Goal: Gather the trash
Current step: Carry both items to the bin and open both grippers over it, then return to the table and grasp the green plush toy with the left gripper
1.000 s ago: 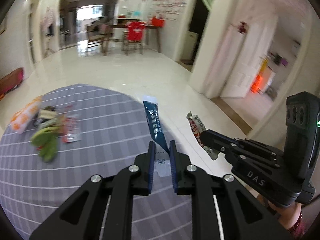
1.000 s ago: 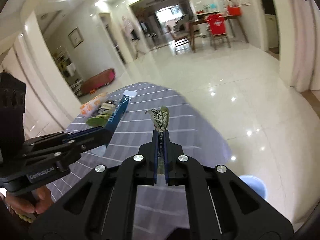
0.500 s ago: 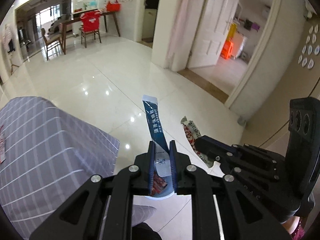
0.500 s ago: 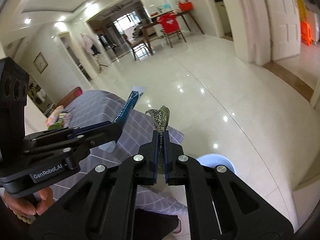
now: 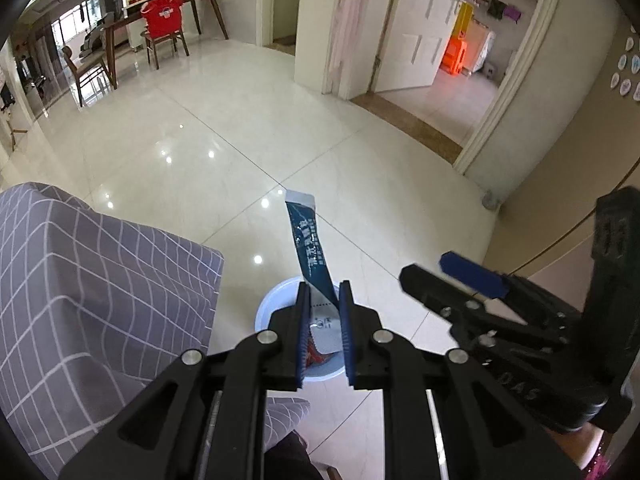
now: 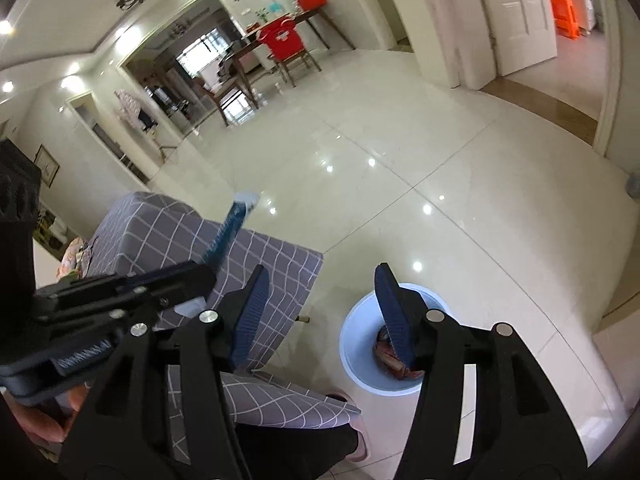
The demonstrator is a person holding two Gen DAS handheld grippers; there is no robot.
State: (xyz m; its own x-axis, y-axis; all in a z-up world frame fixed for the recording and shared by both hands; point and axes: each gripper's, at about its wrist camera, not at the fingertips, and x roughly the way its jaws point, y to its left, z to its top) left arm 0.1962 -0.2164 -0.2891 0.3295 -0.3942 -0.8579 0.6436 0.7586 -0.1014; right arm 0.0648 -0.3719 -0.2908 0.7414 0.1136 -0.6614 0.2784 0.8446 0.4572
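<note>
My left gripper [image 5: 323, 292] is shut on a long dark blue wrapper [image 5: 310, 248] and holds it above a pale blue bin [image 5: 267, 308] on the floor. The wrapper also shows in the right wrist view [image 6: 228, 232]. My right gripper [image 6: 320, 280] is open and empty, above the bin [image 6: 356, 344]. A red and patterned wrapper [image 6: 390, 354] lies inside the bin. The right gripper shows at the right of the left wrist view [image 5: 448, 268], jaws apart.
A table with a grey checked cloth [image 5: 80, 280] stands left of the bin; more trash lies at its far end [image 6: 74, 258]. Glossy white floor tiles [image 5: 240, 128] surround the bin. A dining table with chairs [image 5: 160, 28] stands far back. My slippered foot [image 6: 356, 440] is near the bin.
Both grippers swung from the table to over the bin. My right gripper opened and its patterned wrapper dropped into the bin. The left gripper still holds the blue wrapper.
</note>
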